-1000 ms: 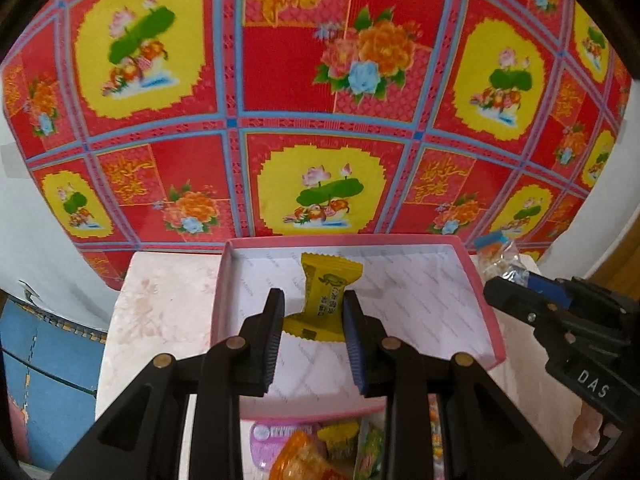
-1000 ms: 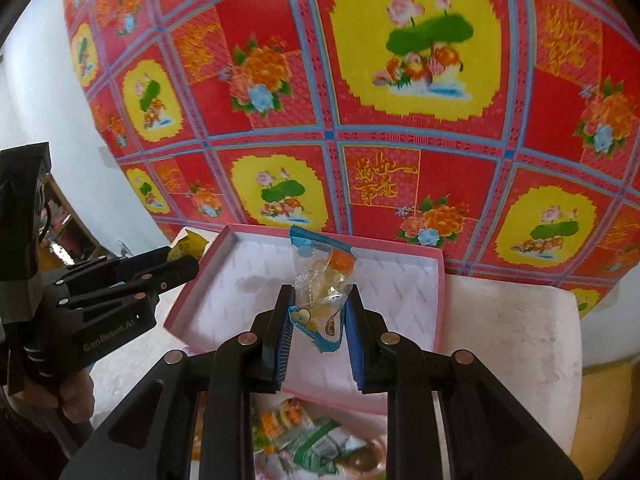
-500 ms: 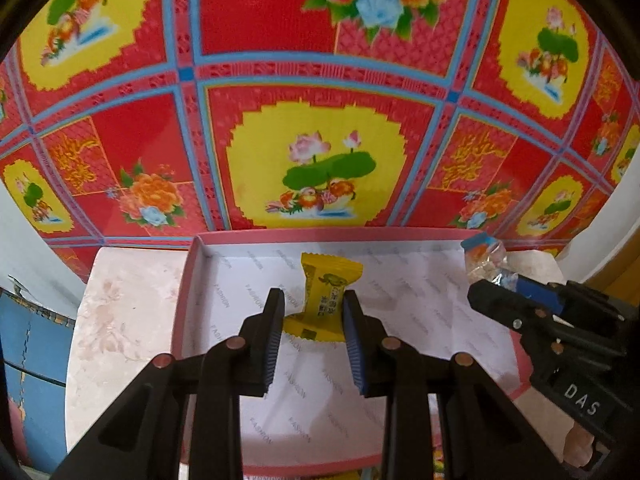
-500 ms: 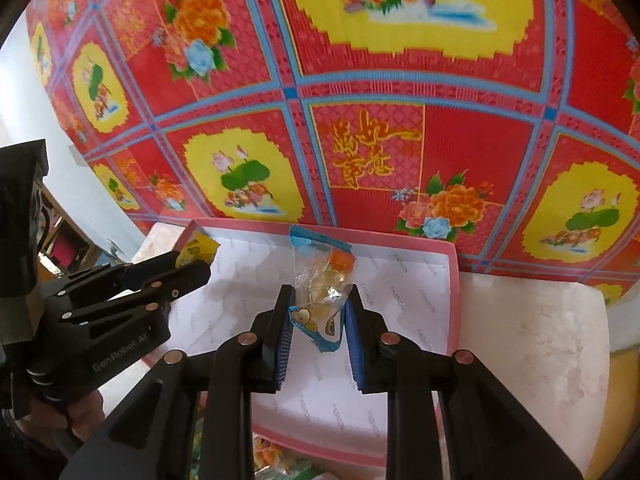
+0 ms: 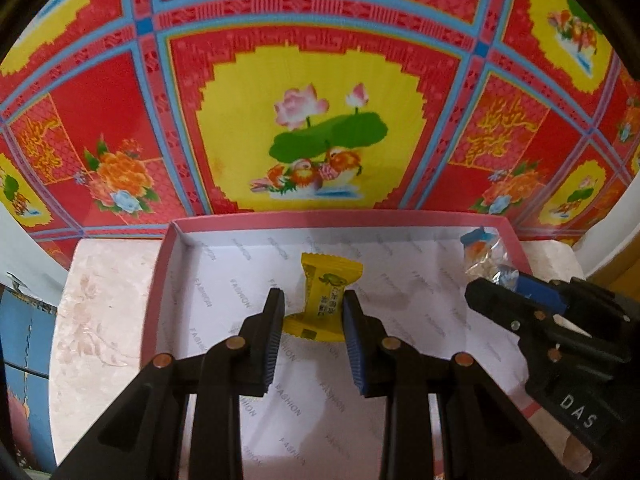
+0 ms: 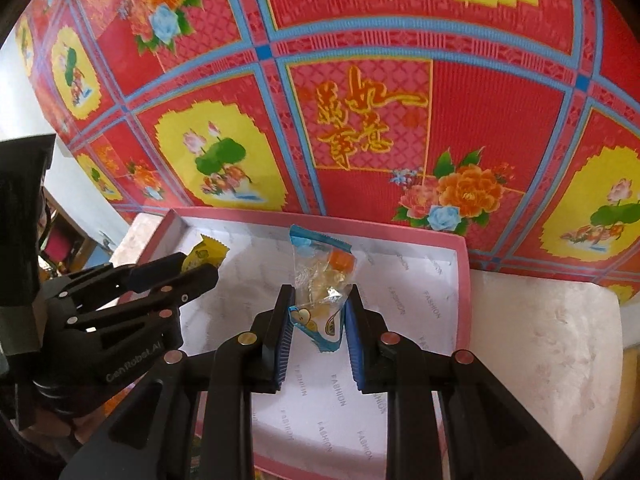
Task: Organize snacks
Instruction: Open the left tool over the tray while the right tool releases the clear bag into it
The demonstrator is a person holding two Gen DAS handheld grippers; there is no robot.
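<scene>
The left gripper (image 5: 313, 312) pinches a yellow candy (image 5: 326, 298) by its lower end, holding it upright over the box (image 5: 160, 280). The right gripper (image 6: 319, 318) pinches a clear bag (image 6: 320, 280) with a blue top, also upright above the box's white lining printed "FASHION". Each gripper shows at the edge of the other's view, the two side by side over the pink-rimmed box. The box sits on a pale marbled counter (image 6: 552, 320), against a red, yellow and blue flowered cloth (image 5: 320, 80).
</scene>
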